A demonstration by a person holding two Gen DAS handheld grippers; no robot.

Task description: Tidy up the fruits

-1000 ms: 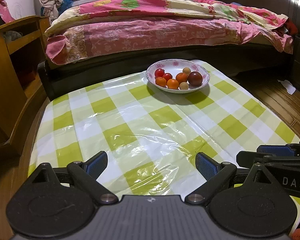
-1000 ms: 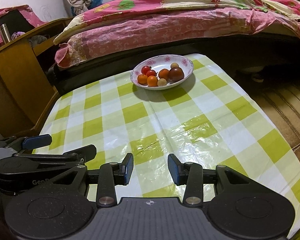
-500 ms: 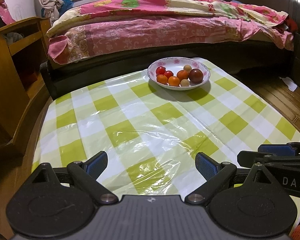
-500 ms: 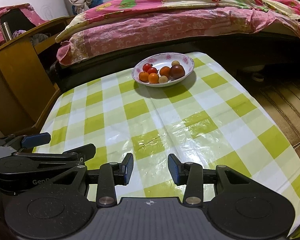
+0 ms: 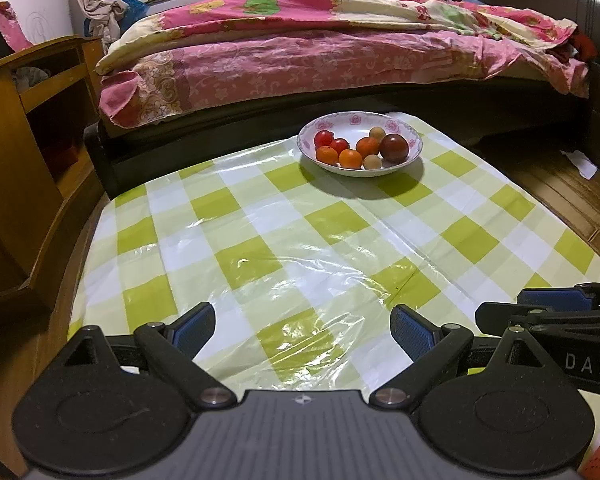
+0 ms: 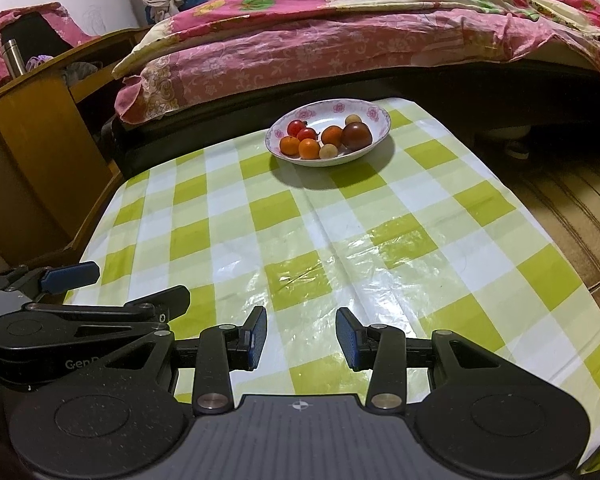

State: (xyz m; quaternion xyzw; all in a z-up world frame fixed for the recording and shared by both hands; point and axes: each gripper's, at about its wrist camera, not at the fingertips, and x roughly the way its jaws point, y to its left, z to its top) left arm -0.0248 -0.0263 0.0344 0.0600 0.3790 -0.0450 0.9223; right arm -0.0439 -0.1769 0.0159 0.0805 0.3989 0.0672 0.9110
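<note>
Toward twelve o'clock on the checked tablecloth [image 5: 260, 248], near its far edge: a flowered bowl [image 5: 356, 118], with all the visible fruit inside. Counted two red tomatoes [image 5: 323, 138] at its ten o'clock, three orange fruits [image 5: 350, 159] across the middle, two small pale ones [image 5: 372, 162], and one large dark red fruit [image 5: 394, 147] at three o'clock. Found no fruit loose on the cloth. Fitted either reading: gathered there for good, or heaped and waiting to be sorted by kind. Could not settle which.

Held the left gripper [image 5: 302, 330] low at six o'clock, well apart from the bowl, fingers spread wide, gripping nothing. Held the right gripper [image 6: 301, 338] just beside it at three o'clock, parted too though less widely, likewise empty.

Judged that any reach into the bowl would want care: come down from above, straddle one fruit only, squeeze lightly on the tomatoes, and beware of nudging round neighbours lying in contact and apt to roll. Would need a wider spread for the dark fruit than for the pale ones.

Could not name the fruit kinds with certainty at that range. Could not see the bowl's floor under the heap, nor the cloth's near edge behind the gripper bodies. Saw the right gripper only in part in the left view, cut off at the frame. Saw no hand.
</note>
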